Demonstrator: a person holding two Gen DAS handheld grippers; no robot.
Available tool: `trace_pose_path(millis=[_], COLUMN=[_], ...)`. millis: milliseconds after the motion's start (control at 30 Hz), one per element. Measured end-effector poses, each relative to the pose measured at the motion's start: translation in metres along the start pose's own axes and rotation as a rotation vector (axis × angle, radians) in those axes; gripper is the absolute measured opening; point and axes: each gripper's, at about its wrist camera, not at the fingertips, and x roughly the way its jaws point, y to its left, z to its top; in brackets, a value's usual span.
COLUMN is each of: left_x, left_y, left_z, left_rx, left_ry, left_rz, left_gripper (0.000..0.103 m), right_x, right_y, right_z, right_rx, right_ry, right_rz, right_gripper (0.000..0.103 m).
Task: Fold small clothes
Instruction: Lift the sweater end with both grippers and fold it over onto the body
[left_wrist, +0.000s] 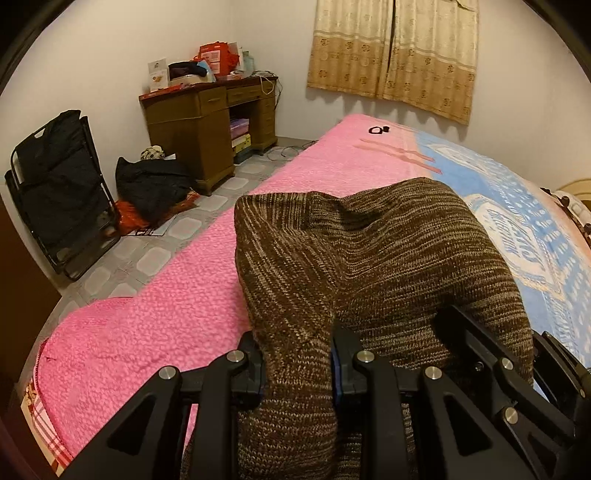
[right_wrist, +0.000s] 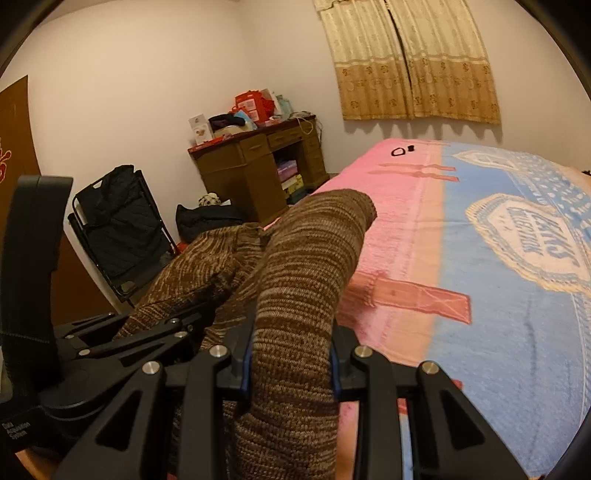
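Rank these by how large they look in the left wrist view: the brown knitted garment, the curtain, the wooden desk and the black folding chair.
1. brown knitted garment, though it is nearest the camera, which inflates it
2. curtain
3 and 4. wooden desk and black folding chair look much alike; not ranked.

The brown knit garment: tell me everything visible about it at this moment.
The brown knit garment is a thick, ribbed piece in mottled dark brown and tan yarn, like a small sweater. It is bunched and draped, not flat, lifted over the pink side of the blanket. The left gripper and the right gripper each pinch a fold of it. Its lower part runs out of view.
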Motion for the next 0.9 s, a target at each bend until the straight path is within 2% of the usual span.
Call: trace_pose_path(millis=[133,300,433,667,800,900], left_x=[-0.003,0.011,0.033,0.054,0.065,0.075], left_y=[0.007,0.008,0.001,-0.003,0.006,0.021], left_z=[0.001,0.005,0.001,-0.005,-0.006,-0.008], left_rx=[0.009,0.009,0.036,0.058,0.003,-0.072], left_ry=[-0.020,-0.018,0.013,0.052,0.090,0.135], left_rz=[0.021,0.037,0.068,0.080,0.040,-0.028], left_gripper=[0.025,0.025,0.025,0.025,0.025,0.027], right_x=[0.007,0.022,0.042,0.066,0.072,0.084], right_y=[0.001,-0.002,-0.014,-0.023,-0.021,-0.023], right_z=[0.004,0.007,0.001,-0.012,-0.016,-0.020], right_rx=[0.004,0.016,0.052,0.060,0.046,0.039], right_ry=[-0.009,-0.005,0.032,0.102,0.128,0.182], right_rz=[0.015,0.022,0.035,-0.001,-0.023,-0.045], right_gripper=[0.033,0.033,0.033,0.033,0.033,0.034])
